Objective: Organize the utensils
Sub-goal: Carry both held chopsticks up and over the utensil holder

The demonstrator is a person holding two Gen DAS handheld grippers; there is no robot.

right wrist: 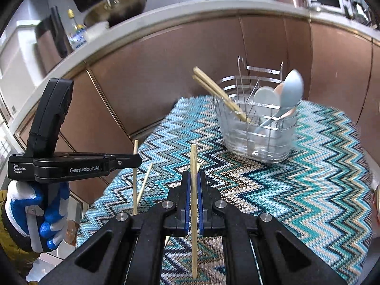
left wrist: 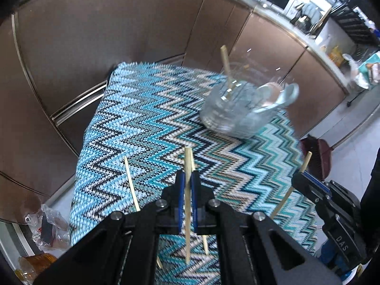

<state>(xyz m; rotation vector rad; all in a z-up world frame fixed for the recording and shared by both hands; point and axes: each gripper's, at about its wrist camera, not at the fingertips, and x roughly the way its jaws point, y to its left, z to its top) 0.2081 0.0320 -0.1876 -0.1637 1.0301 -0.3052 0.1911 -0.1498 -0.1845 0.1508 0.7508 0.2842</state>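
Note:
My left gripper (left wrist: pixel 187 180) is shut on a wooden chopstick (left wrist: pixel 188 204) held upright above the zigzag cloth (left wrist: pixel 147 123). My right gripper (right wrist: pixel 193 180) is shut on another chopstick (right wrist: pixel 194 213); it also shows at the right of the left wrist view (left wrist: pixel 306 178). The left gripper (right wrist: pixel 133 160) appears at the left of the right wrist view. A wire utensil caddy (right wrist: pixel 258 128) with a clear liner stands at the far side of the cloth (right wrist: pixel 308 190), holding chopsticks (right wrist: pixel 218 92) and pale spoons (right wrist: pixel 291 90). The caddy (left wrist: pixel 237 109) looks blurred in the left wrist view. A loose chopstick (left wrist: pixel 131 185) lies on the cloth.
Brown cabinet fronts (right wrist: pixel 166 71) and a counter (right wrist: pixel 142 26) with a sink bowl (right wrist: pixel 118 7) stand behind the cloth-covered table. A red broom head (left wrist: pixel 318 156) lies on the floor to the right. Plastic bags (left wrist: pixel 47 228) lie on the floor at left.

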